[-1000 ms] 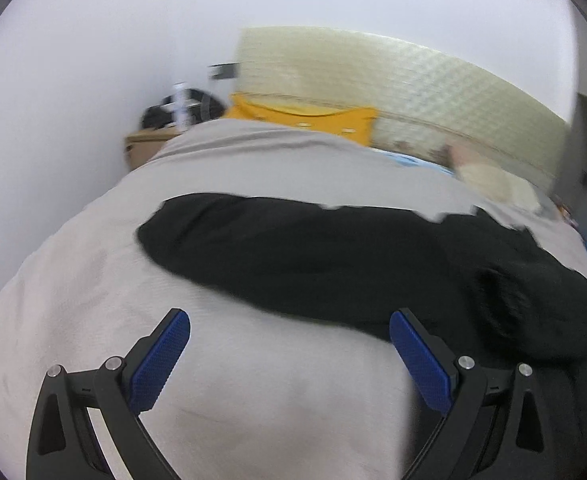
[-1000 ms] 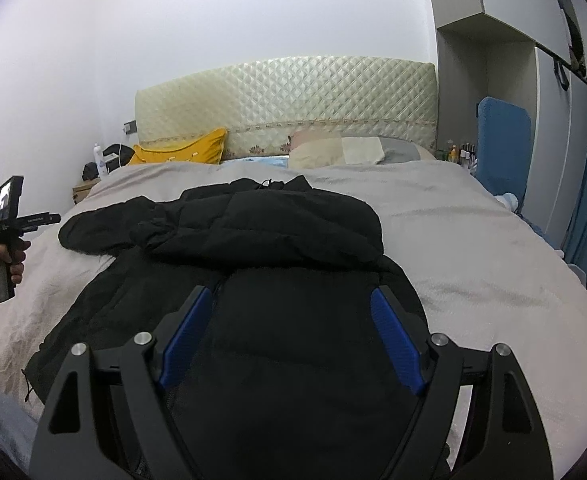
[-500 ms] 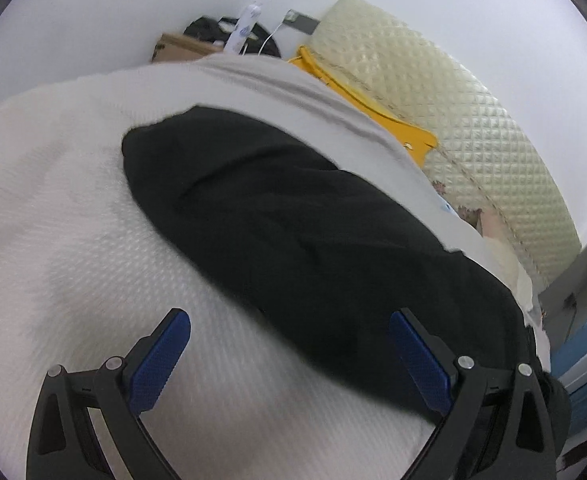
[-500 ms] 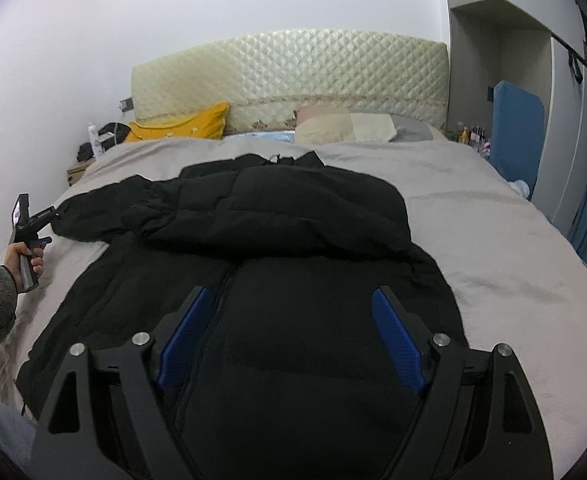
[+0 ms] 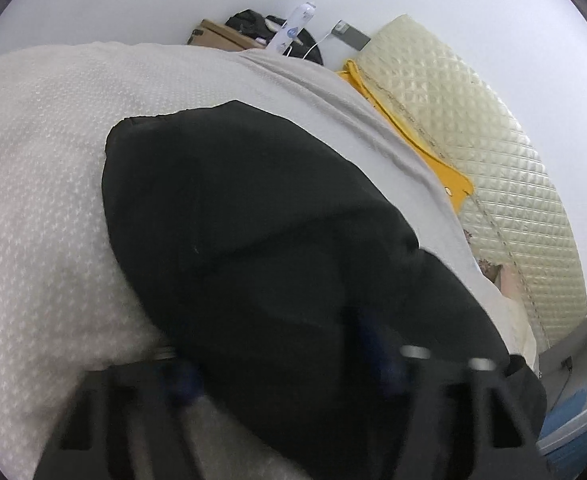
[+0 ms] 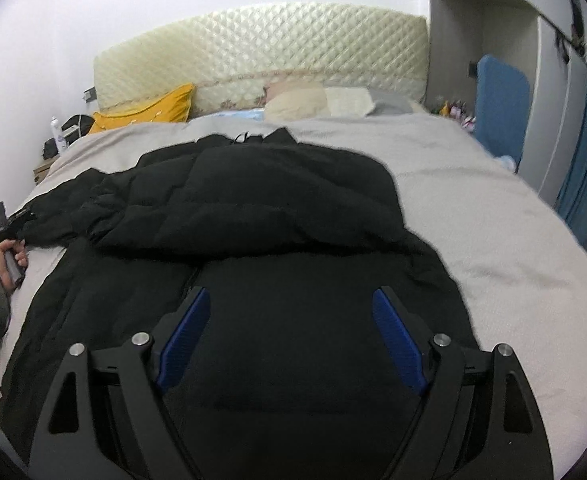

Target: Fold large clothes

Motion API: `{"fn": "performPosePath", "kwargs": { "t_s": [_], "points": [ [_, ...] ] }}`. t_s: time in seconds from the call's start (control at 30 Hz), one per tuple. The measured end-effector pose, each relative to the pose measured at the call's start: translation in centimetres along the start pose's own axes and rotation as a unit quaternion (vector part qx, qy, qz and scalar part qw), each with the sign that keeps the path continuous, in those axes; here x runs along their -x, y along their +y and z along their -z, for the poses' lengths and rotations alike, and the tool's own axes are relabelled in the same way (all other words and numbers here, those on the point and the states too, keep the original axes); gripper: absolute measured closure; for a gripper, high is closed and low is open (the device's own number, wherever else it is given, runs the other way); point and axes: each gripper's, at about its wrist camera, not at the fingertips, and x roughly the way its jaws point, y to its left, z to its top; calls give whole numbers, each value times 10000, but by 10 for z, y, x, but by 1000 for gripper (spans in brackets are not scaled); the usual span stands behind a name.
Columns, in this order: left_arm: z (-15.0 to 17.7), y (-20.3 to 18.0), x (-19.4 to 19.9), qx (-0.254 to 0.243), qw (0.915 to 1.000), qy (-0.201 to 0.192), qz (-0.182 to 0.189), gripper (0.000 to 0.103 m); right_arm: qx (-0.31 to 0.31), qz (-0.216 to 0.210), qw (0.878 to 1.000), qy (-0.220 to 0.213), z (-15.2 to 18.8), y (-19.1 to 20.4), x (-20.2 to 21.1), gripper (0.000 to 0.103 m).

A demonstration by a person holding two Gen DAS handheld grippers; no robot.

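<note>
- The black puffy quilted jacket lies spread on the bed with its pale grey-beige cover, collar toward the cream quilted headboard and hem toward me.
- One sleeve is already laid across the chest; the other, the long black padded sleeve, runs out sideways to my left, its cuff close to the bed's edge.
- My left gripper is down at that sleeve, with the padded cloth lying between its blue pads. The view is blurred there, so I cannot tell whether the jaws are pinching it yet.
- My right gripper hovers above the jacket's lower front with its jaws spread wide, holding nothing.
- The sleeve's long axis runs across the bed, from my left gripper toward the jacket's body on the right. As I judge it, the left hand is far nearer, so it should carry the sleeve inward along that line.
- In my reckoning the puffy filling may slip or spring back out of a shallow pinch.
</note>
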Motion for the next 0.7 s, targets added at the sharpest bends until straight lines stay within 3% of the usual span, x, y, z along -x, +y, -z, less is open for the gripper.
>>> {"fn": "performPosePath", "kwargs": {
  "t_s": [0.13,0.23,0.33,0.43,0.5,0.7],
  "points": [
    [-11,-18,20,-96,9993,-268,-237,84,15,-77,9997,210,2,1,-9,20],
    [-15,-47,44,-439,9953,-624,-593,91,23,-114,9998,133,2,-2,-2,20],
    [-18,-84,77,-773,9903,-872,-763,94,13,-210,9998,35,2,-5,9,20],
    [-20,-111,103,-900,9890,-819,-842,94,-22,-269,9996,-12,2,-12,19,20],
    [-17,-127,122,-913,9922,-623,-576,94,-32,-252,9997,-62,2,-16,25,20],
    [1,-190,192,-1684,9801,-935,-476,95,9,-416,9989,-210,7,-28,44,20]
  ]
}}
